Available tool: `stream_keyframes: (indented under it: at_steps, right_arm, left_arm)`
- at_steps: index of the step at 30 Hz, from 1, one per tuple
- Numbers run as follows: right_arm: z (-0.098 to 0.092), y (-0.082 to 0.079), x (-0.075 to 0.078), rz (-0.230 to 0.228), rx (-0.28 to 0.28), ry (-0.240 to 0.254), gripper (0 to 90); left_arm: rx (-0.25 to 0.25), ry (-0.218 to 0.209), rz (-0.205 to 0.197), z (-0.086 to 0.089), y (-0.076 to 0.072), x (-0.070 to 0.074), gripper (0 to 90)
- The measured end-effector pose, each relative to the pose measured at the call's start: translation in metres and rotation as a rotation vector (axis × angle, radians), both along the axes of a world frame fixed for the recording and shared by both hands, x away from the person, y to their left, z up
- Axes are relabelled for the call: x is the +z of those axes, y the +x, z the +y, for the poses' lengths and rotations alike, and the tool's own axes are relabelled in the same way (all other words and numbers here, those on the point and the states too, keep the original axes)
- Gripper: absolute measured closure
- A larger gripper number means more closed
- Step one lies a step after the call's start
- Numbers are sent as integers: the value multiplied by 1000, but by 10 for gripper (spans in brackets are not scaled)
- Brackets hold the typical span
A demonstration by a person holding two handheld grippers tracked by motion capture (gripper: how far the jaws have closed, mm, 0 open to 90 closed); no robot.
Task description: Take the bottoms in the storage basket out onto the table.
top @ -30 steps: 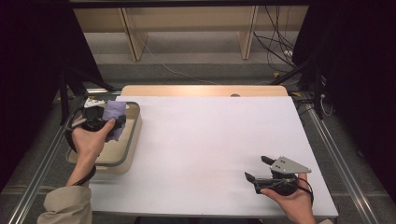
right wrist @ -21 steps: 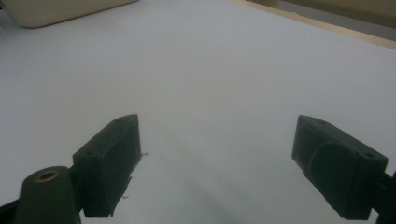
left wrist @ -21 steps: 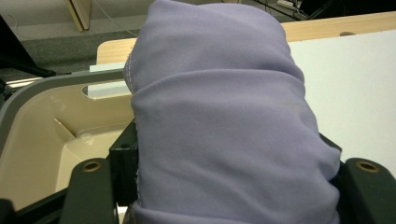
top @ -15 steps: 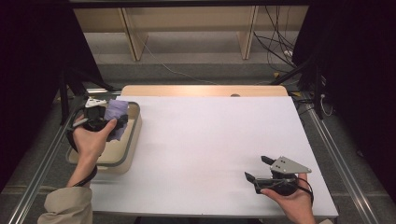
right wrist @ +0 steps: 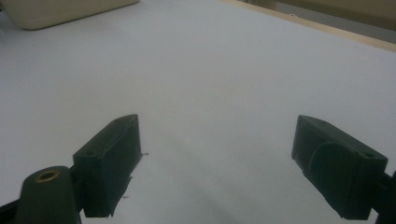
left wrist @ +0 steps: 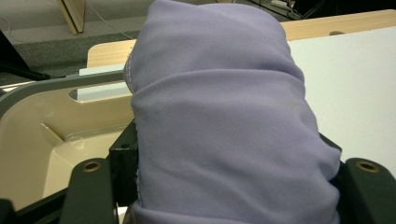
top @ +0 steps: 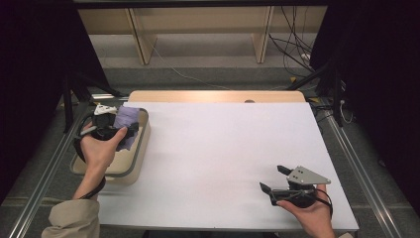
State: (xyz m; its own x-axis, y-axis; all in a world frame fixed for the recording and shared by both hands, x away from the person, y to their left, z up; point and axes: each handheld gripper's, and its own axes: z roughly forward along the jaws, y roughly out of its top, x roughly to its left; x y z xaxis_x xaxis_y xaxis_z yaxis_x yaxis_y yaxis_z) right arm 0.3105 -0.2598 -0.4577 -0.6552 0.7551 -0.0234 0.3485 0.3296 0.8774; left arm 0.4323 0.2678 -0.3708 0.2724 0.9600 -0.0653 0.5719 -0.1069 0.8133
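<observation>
1. The left gripper (top: 130,130) has its jaws closed on a bunched lilac cloth (left wrist: 224,116). In the left gripper view the cloth bulges up between the two black jaws and is squeezed at their base, so the grip looks firm enough to carry it.
2. The cloth (top: 127,124) sits above the far end of a cream tub (top: 141,148) at the left edge of the table. It is held over the tub's opening, not lying flat in it; whether its lower folds touch the tub floor cannot be told.
3. The tub's inside (left wrist: 42,140) looks bare beneath the cloth, which suggests the cloth is either being lifted out or brought in; the pictures alone do not settle which.
4. The left hand (top: 99,148) wraps the gripper body from behind, wrist over the tub's near half, which keeps the jaws pointing toward the table's far side.
5. The right gripper (top: 273,179) has its jaws wide apart with nothing between them; in its own view only bare white table (right wrist: 224,79) lies between them.
6. The right hand (top: 309,213) rests at the near right corner of the table (top: 223,148), well apart from the tub, probably parked out of the way while the left does the work.
</observation>
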Motion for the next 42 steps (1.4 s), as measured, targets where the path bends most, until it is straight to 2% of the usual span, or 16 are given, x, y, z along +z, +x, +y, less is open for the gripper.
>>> stream_keyframes:
  at_steps: [25,42]
  right_arm:
    - [0,0,0,0,-2,-3,164]
    - [0,0,0,2,-2,3,164]
  left_arm:
    - [-31,0,-18,-12,-5,6,331]
    - [-61,0,-15,-22,-7,8,331]
